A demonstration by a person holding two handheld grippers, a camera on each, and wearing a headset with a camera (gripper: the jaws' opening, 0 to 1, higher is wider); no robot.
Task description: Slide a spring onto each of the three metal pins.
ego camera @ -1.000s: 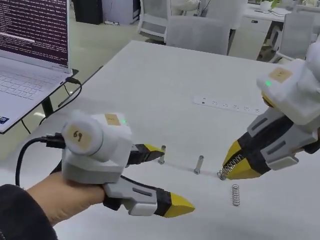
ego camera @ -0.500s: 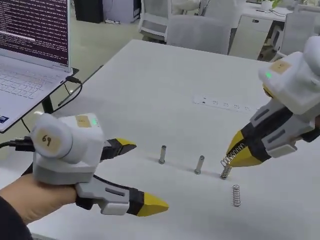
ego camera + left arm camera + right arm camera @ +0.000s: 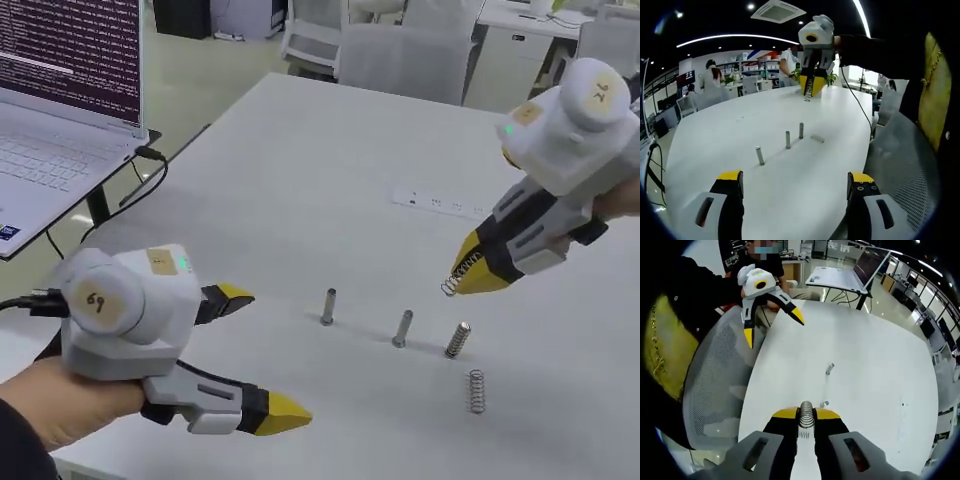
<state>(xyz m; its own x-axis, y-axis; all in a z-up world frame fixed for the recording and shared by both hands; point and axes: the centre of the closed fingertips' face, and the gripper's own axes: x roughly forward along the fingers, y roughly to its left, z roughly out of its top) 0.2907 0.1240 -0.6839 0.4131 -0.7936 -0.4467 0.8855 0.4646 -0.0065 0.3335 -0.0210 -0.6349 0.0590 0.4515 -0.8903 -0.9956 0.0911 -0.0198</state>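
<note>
Three metal pins stand in a row on the white table: left pin [image 3: 328, 306], middle pin [image 3: 402, 328], right pin [image 3: 457, 340]. The right pin looks ribbed, as if a spring sits on it. A loose spring [image 3: 477, 390] lies just in front of it. My right gripper [image 3: 468, 277] hangs above the right pin, shut on a spring [image 3: 451, 283] that sticks out of its tips; the same spring [image 3: 806, 415] shows between its jaws. My left gripper [image 3: 262, 352] stands open, to the left of the pins, with nothing in it.
An open laptop [image 3: 60, 110] sits on a side stand at the left, with a cable [image 3: 145, 185] hanging beside the table edge. A white power strip [image 3: 445, 205] lies behind the pins. Office chairs [image 3: 400, 60] stand past the far edge.
My right gripper has risen from the right pin, still holding its spring. My left gripper has drawn back to the left, away from the left pin.
</note>
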